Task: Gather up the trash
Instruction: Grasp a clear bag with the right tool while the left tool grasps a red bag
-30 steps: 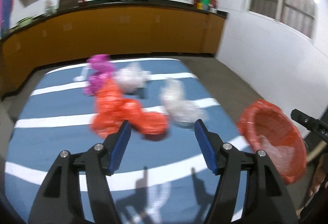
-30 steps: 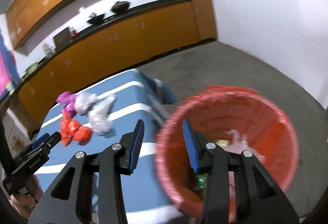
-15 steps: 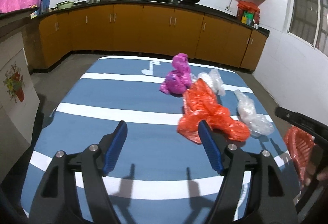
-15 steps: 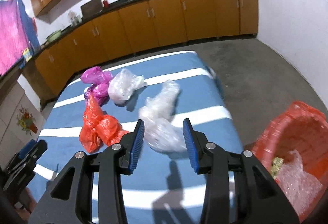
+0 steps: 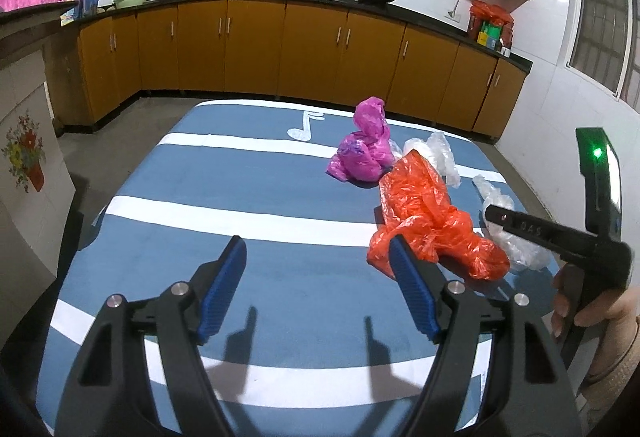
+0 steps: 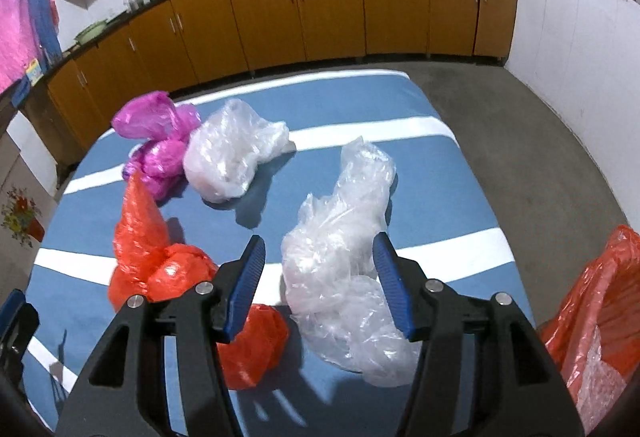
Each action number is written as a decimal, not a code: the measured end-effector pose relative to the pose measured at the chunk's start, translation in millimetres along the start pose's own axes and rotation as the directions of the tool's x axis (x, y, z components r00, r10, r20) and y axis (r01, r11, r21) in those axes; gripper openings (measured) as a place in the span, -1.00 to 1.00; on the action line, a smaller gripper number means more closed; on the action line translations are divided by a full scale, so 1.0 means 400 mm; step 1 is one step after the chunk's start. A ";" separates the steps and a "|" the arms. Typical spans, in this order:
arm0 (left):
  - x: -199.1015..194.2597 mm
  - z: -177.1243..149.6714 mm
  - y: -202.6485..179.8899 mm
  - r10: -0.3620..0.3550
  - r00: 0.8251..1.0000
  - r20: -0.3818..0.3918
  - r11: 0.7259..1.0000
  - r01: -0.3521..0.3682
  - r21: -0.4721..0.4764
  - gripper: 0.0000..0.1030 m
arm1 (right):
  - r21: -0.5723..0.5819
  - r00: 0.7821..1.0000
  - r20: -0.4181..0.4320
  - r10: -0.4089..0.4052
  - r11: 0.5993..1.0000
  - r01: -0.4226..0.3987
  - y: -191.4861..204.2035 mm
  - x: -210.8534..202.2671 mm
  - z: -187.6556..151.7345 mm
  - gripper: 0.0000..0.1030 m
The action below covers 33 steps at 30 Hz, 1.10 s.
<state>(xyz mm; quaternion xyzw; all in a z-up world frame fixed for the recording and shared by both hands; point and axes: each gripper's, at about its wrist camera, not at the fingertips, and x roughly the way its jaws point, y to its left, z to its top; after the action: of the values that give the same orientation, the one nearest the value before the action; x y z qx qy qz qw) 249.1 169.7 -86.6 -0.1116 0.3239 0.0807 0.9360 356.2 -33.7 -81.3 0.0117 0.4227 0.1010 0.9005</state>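
Several crumpled plastic bags lie on a blue table with white stripes [image 5: 224,197]. A long clear bag [image 6: 344,261] lies right under my right gripper [image 6: 320,261], which is open and empty above it. An orange-red bag [image 6: 160,269] lies to its left, also in the left wrist view [image 5: 428,221]. A magenta bag [image 6: 160,141] and a second clear bag [image 6: 232,157] lie farther back. My left gripper [image 5: 316,261] is open and empty above bare cloth, left of the orange-red bag. The right gripper's body [image 5: 560,237] shows at right in the left wrist view.
A red bin lined with an orange bag [image 6: 600,301] stands off the table's right edge, with clear plastic inside. Orange kitchen cabinets [image 5: 280,45] run along the far wall. A white wall [image 6: 580,57] is at right. A cabinet with a flower picture [image 5: 24,157] stands at left.
The right gripper has swung from the red bin to above the long clear bag and opened wider. The left gripper has turned left, so the bags now lie to its right.
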 end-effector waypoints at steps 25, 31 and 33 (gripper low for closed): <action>0.226 0.053 -0.291 -0.008 0.990 -0.142 0.989 0.029 0.148 0.50 | 0.102 0.999 0.007 0.043 0.994 -0.043 -0.143 -0.148 -0.143 -0.30; 0.255 0.021 -0.293 0.008 0.981 -0.195 0.986 0.025 0.168 0.19 | 0.109 0.998 0.011 0.060 0.992 -0.061 -0.142 -0.155 -0.146 -0.30; 0.251 0.019 -0.283 -0.010 0.980 -0.200 0.989 0.040 0.145 0.02 | 0.109 0.998 0.014 0.064 0.992 -0.065 -0.141 -0.160 -0.146 -0.30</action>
<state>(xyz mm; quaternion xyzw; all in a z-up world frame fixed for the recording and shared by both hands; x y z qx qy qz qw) 356.8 70.8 -125.7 -0.0531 0.4195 0.0328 0.9056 281.4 -104.9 -76.4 0.0752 0.4221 0.1065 0.8971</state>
